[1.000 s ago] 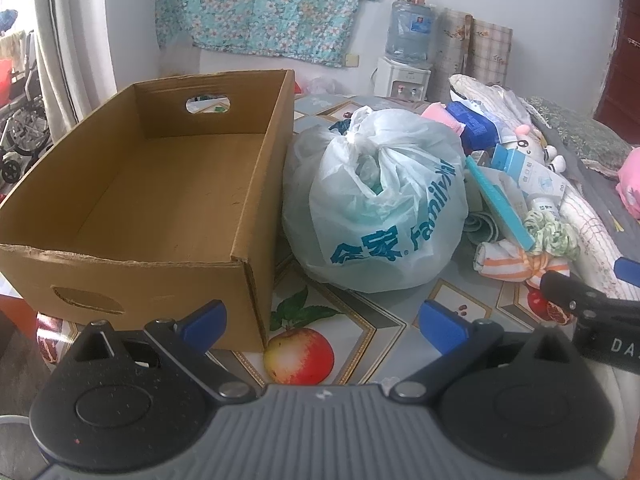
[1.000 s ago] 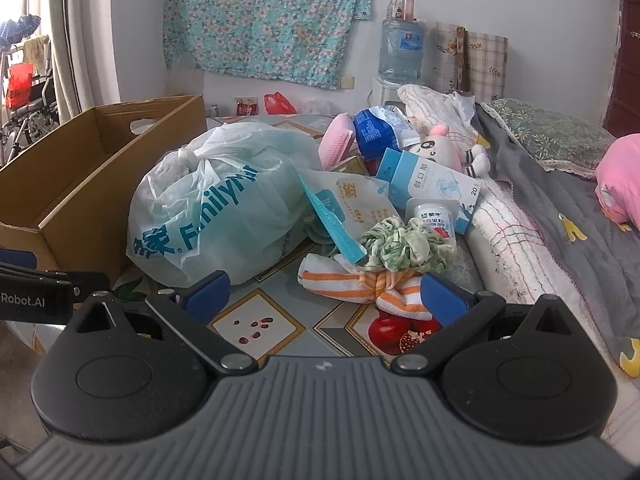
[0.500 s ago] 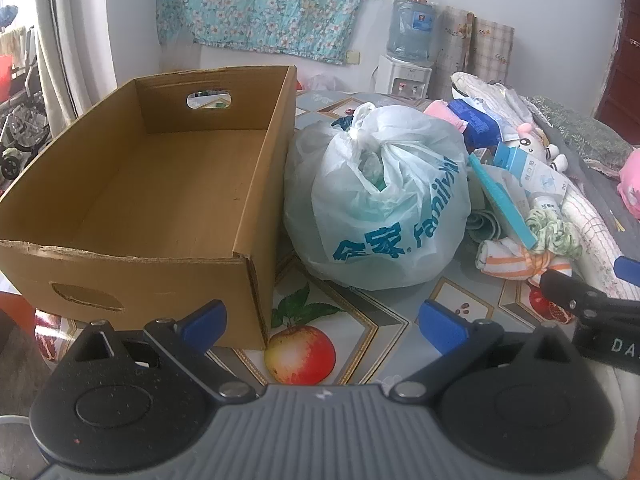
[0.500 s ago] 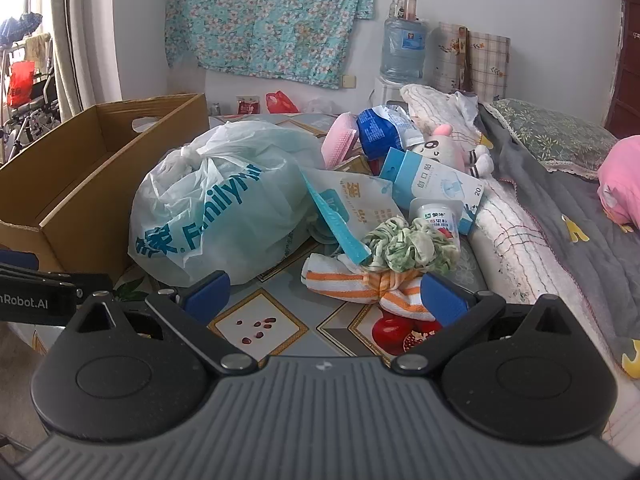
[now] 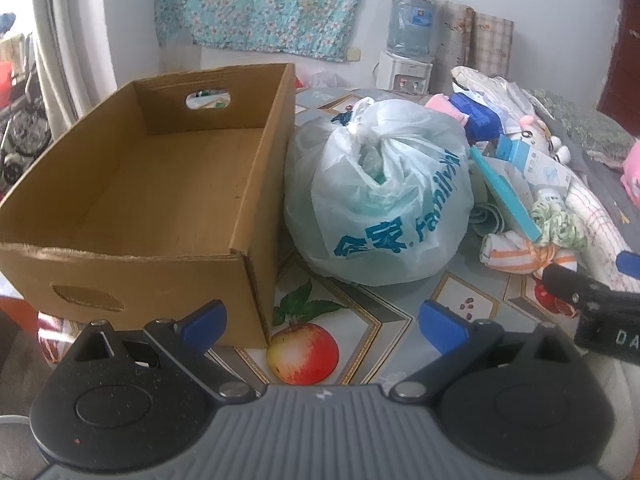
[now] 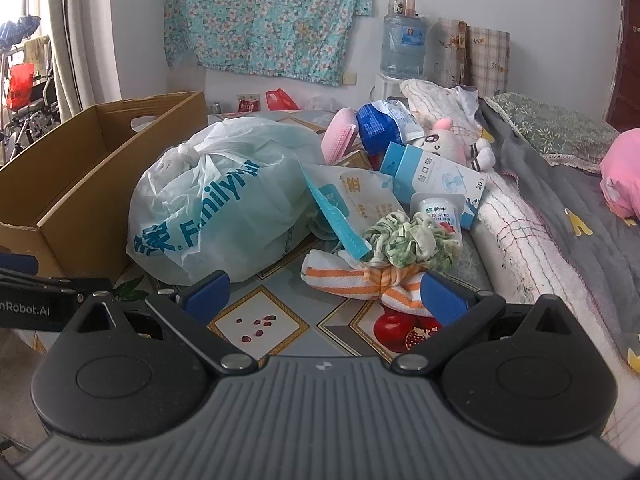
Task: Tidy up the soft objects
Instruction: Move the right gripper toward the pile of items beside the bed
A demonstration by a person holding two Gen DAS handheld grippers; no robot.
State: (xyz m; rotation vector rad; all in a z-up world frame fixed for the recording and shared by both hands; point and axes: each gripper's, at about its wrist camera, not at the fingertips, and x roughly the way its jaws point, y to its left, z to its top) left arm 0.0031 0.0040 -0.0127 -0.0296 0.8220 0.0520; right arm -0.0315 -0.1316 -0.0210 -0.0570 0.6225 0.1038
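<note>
The left gripper [image 5: 322,320] hovers over the near edge of the tabletop [image 5: 400,320], its jaws spread wide and holding nothing, with a printed apple on the table covering showing between the blue fingertips [image 5: 204,320]. The right gripper [image 6: 326,292] is also wide open and empty, poised just short of an orange-striped towel [image 6: 348,276] knotted into a bundle that lies near the front right of the tabletop. A green-and-white scrunchie [image 6: 412,240] rests on top of the towel. Behind these sit a pale blue box [image 6: 436,176], a small white bottle [image 6: 438,210] and a flat pouch [image 6: 360,196], with a pink-eared plush toy [image 6: 444,142] farther back towards the bed [image 6: 560,208] along the right edge. A tied plastic bag [image 5: 380,200] with blue lettering occupies the middle of the tabletop, touching the right wall of an empty cardboard box [image 5: 160,200] that fills the left side. A water dispenser [image 6: 404,48] stands against the far wall beneath a floral cloth [image 6: 272,16].
</note>
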